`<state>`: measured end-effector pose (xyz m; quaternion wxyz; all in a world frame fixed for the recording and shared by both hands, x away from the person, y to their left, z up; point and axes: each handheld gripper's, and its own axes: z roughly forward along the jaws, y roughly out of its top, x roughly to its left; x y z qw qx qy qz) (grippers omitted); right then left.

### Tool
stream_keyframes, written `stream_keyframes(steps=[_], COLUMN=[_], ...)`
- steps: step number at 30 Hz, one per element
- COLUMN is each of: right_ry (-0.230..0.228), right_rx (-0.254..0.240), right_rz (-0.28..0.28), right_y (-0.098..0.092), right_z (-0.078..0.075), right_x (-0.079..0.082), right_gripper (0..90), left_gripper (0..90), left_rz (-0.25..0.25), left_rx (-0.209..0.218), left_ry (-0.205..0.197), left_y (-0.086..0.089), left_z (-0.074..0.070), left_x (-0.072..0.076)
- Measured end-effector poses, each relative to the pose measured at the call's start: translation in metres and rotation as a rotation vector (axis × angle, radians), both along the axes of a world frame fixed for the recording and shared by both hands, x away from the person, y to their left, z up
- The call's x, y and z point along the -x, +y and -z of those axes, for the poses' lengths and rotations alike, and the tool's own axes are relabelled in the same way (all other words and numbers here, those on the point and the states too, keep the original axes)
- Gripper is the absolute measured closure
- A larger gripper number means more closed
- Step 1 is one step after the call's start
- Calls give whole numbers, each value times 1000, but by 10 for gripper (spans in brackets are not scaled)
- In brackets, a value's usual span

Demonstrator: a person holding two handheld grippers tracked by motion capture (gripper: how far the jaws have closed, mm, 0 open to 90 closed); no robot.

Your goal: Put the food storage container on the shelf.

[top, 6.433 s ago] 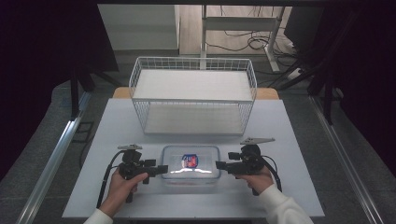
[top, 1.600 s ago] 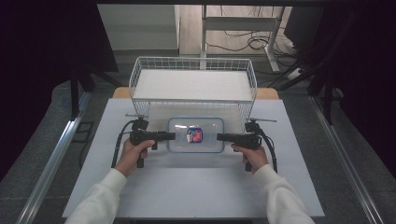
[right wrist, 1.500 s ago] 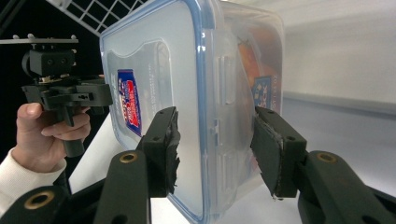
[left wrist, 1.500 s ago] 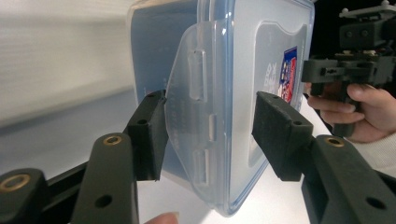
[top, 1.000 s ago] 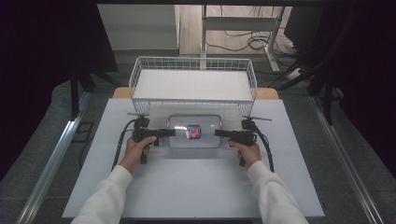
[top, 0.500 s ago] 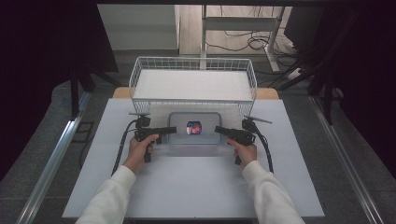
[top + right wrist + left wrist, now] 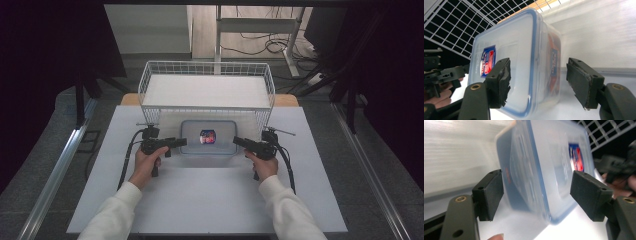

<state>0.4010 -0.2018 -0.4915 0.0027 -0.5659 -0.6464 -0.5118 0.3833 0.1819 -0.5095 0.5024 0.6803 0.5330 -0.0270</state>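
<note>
A clear lidded plastic container [image 7: 209,136] with a blue rim and a red-and-blue label rests on the white table, close against the front of the wire basket [image 7: 207,70]. My left gripper [image 7: 183,141] points at its left end and my right gripper [image 7: 235,140] at its right end. In the left gripper view the container [image 7: 544,170] sits between the left gripper's [image 7: 537,195] spread pads, with gaps on both sides. In the right gripper view the container [image 7: 524,62] stands between the right gripper's [image 7: 539,81] parted pads, the far pad well clear. Both pairs of jaws have just been opening.
The white wire basket [image 7: 150,90] stands at the back of the table, its floor bare. Cables trail from both grippers toward the near edge. The white tabletop [image 7: 210,200] stretches in front of the hands. Dark floor and metal rails [image 7: 55,175] flank the table.
The container was carried from the near side of the table up to the basket's front and now rests there. Both grippers' jaws have spread off its ends.
</note>
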Motion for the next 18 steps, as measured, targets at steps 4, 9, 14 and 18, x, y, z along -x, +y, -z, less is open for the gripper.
stream_keyframes(steps=[4, 9, 14, 18], right_ry=[-53, -148, -231, -259], right_rx=[65, 178, 333, 359], right_rz=[-34, -142, -209, -286], right_y=[-3, -4, 8, 16], right_z=[-5, -14, -19, -18], right_x=[11, 31, 57, 71], right_gripper=[360, 393, 504, 631], left_gripper=[245, 238, 233, 228], left_rz=[12, 14, 83, 114], left_rx=[-69, -106, -239, -289], left_ry=[-30, -65, -112, -137], left_y=[2, 6, 4, 2], left_z=[-3, -8, -6, -6], left_x=[15, 44, 77, 90])
